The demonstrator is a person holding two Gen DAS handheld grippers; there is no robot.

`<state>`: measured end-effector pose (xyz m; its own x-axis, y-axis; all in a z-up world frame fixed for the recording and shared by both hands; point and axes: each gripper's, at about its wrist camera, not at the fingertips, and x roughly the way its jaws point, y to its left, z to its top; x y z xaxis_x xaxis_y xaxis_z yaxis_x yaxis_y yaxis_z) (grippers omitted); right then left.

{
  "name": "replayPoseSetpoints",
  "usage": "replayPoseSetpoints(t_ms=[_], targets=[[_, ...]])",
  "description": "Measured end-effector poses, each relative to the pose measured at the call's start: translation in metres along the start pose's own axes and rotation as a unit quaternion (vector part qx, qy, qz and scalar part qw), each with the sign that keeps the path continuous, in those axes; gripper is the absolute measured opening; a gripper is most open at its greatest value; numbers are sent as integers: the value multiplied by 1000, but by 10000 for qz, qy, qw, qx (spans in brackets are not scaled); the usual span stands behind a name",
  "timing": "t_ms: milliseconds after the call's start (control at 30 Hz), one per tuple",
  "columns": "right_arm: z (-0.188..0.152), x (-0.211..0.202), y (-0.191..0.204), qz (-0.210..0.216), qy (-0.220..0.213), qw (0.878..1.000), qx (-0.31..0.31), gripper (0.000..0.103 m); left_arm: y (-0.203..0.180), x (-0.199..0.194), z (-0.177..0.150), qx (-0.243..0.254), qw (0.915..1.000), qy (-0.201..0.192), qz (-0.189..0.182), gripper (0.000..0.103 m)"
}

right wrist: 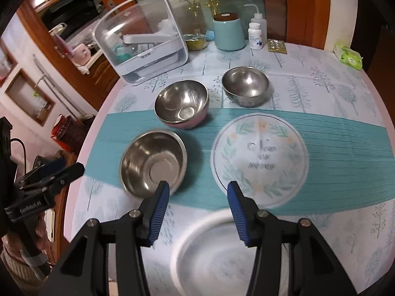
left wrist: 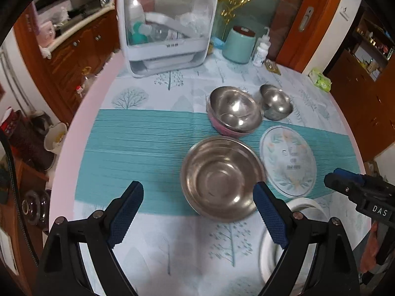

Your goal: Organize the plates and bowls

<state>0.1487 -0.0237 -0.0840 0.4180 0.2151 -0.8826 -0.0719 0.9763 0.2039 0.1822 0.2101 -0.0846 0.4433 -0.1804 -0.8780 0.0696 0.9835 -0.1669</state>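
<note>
Right gripper (right wrist: 198,212), jaws part-open and empty, hovers over the white round plate (right wrist: 209,254) at the table's near edge (left gripper (left wrist: 197,217), wide and empty, is farther).

Three upright steel bowls (right wrist: 153,160), flowered plate (right wrist: 259,157) and white plate (right wrist: 212,254), apart on tablecloth (right wrist: 345,148).

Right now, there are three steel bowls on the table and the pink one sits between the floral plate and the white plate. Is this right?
Not quite. In the right wrist view, the pink bowl sits behind the large steel bowl, left of the floral plate; the white plate lies nearest.
</note>
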Motion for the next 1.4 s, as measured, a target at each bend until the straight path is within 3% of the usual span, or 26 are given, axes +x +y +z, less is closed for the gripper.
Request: replayPoseSetpoints(t_ms=[167, 333, 467, 500, 567, 600, 667, 833, 1100, 1400], targets=[[20, 51, 16, -88, 381, 9992, 65, 49, 22, 55, 18, -68, 9980, 556, -298, 89], [26, 105, 26, -211, 939, 9953, 130, 49, 36, 104, 16, -183, 9913, 1113, -681, 87], [25, 128, 24, -257, 1194, 9921, 294, 44, 39, 131, 12, -183, 9855, 1446, -873, 66], [24, 133, 23, -254, 1261, 9911, 345, 40, 39, 136, 11, -167, 9842, 1516, -902, 56], [23, 141, 20, -238, 1393, 9890, 426, 15, 39, 145, 8, -157, 9812, 1666, -962, 40], [22, 144, 19, -238, 1465, 9878, 464, 12, 39, 149, 7, -156, 9798, 1721, -1003, 23], [20, 146, 17, -130, 1470, 9875, 555, 10, 37, 152, 5, -102, 9774, 1809, -1086, 9], [17, 140, 15, -80, 1382, 9879, 700, 9, 30, 142, 6, 57, 9805, 1692, -995, 9], [12, 92, 26, 163, 1085, 9920, 621, 9, 25, 94, 9, 217, 9838, 1416, -1075, 9], [-6, 48, 50, 428, 916, 9942, 368, 10, 29, 34, -15, 305, 9865, 1144, -1133, 10]])
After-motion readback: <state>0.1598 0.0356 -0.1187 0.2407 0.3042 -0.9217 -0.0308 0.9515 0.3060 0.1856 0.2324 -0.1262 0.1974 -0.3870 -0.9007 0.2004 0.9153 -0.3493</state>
